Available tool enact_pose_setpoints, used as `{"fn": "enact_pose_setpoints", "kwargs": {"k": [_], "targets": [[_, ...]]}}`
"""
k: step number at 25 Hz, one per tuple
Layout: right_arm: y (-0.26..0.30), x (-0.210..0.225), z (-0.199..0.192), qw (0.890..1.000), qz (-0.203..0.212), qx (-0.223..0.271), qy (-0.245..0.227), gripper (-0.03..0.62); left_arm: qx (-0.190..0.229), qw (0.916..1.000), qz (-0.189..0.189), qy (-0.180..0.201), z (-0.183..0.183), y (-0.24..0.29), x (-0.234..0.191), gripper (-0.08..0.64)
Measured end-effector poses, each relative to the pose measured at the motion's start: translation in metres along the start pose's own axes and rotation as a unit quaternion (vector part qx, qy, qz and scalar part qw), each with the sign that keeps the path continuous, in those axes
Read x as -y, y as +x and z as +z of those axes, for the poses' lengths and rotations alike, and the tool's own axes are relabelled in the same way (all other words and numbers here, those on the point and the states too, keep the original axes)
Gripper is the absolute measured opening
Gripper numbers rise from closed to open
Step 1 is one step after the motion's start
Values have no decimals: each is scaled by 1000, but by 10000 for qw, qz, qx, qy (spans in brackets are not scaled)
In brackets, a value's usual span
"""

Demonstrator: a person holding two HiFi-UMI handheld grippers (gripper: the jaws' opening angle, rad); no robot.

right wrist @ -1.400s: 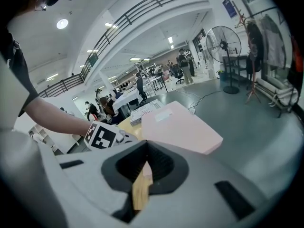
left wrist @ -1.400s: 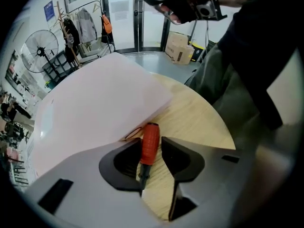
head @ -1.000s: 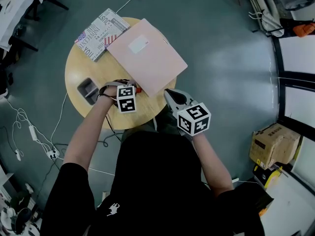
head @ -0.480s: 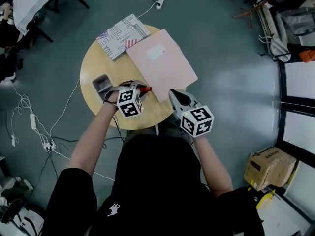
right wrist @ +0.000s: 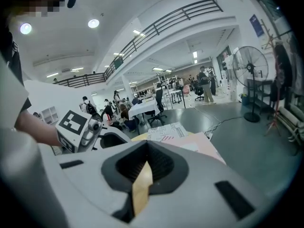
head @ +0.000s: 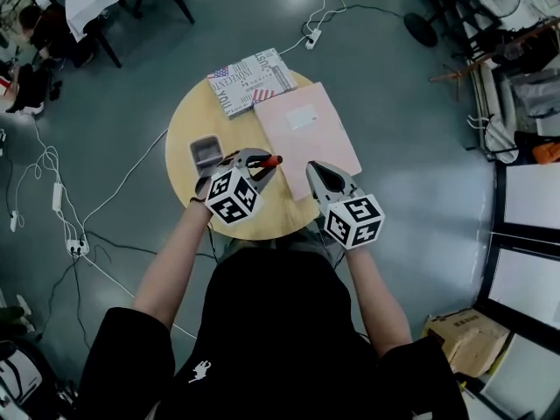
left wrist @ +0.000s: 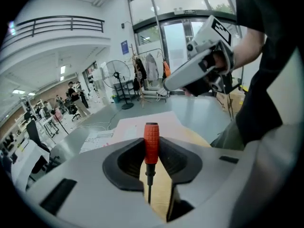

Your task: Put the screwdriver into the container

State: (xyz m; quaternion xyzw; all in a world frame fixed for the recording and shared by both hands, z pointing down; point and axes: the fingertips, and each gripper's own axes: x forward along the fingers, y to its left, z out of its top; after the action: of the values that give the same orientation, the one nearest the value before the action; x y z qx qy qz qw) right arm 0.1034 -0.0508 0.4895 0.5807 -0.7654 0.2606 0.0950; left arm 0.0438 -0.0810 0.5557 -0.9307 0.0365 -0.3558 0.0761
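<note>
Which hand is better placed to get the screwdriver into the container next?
Left: the left tool grips the screwdriver, and the grey container sits just beside it. The right tool is empty and farther off.

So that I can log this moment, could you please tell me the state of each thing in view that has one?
Red-handled screwdriver: gripped by its handle, held off the round wooden table.
Left gripper: jaws shut on the screwdriver.
Right gripper: jaws together, empty.
Grey rectangular container: upright, open-topped, apparently empty.
Pink folder: closed, lying flat.
Printed magazine: closed, lying flat.
</note>
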Motion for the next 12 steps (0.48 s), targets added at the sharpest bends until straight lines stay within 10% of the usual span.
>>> {"fn": "enact_pose_setpoints", "kwargs": {"k": [12], "targets": [[27,-41,28,9977,533,161,-394,2,973,9811,1032,-1314,10,-67,-34,95]]}}
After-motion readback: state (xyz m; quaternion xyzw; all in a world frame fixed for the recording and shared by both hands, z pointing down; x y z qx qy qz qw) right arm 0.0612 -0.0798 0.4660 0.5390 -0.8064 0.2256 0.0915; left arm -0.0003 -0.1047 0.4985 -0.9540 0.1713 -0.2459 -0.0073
